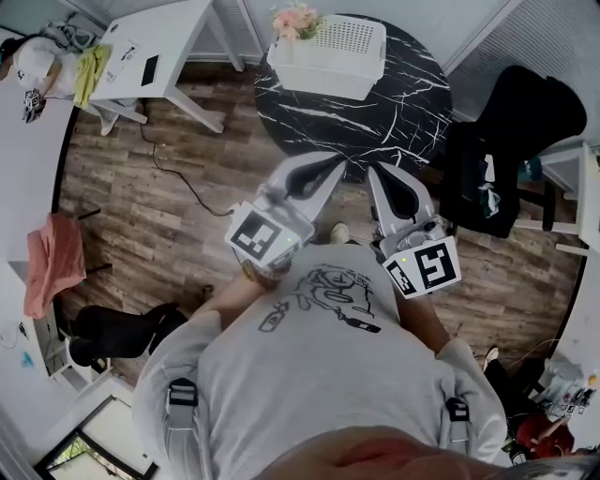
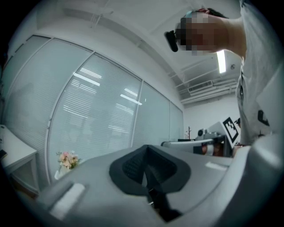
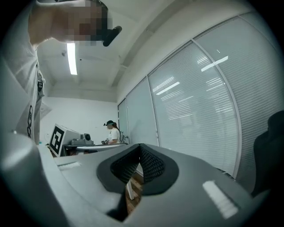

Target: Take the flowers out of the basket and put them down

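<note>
The person is holding both grippers close in front of the chest, facing the near edge of the round black marble tabletop (image 1: 375,127). The left gripper (image 1: 326,169) is keeping its fingers (image 2: 133,167) clenched, tips meeting with nothing between them. The right gripper (image 1: 389,178) is likewise pressing its fingers (image 3: 153,166) together on nothing. The white basket (image 1: 328,82) is sitting at the far left edge of the tabletop, well apart from both grippers, and the pink flowers (image 1: 295,19) are standing in its far left corner. Bare tabletop is lying open between the basket and the near rim. A black chair (image 1: 525,122) is crowding the right edge, and wooden floor (image 1: 187,206) is spreading out to the left.
</note>
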The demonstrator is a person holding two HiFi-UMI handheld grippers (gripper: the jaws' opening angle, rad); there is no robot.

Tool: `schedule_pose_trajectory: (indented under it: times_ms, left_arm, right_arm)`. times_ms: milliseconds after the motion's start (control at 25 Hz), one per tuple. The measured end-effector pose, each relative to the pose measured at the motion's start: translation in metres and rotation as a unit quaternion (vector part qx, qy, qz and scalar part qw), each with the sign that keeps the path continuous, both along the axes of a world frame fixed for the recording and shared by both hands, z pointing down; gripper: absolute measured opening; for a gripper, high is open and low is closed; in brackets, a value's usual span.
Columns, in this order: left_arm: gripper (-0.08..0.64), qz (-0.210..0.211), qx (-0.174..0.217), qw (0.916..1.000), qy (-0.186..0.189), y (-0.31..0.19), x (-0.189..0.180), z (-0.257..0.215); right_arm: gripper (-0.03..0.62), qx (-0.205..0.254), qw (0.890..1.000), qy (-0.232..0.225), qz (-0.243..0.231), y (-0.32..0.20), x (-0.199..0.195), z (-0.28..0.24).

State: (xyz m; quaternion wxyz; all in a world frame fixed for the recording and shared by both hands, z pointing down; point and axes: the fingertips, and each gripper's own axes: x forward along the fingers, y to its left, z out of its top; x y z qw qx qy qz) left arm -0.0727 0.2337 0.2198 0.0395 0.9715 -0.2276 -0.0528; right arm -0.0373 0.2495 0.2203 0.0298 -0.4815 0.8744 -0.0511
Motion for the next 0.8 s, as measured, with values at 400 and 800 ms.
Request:
schedule_pose_trajectory:
  times_ms: [400,800]
  left_arm:
    - [0.003,-0.009,-0.002,0.9999,-0.006,0.006,0.024,0.004]
    - [0.003,-0.026,0.000,0.9996,-0.008,0.006,0.057,0.008]
  right_arm:
    - [0.006,0.004,1.000,0.007,-0.017,0.006,0.019,0.002]
    - [0.006,0.003,0.999,0.010,-0.036,0.007,0.050,0.007]
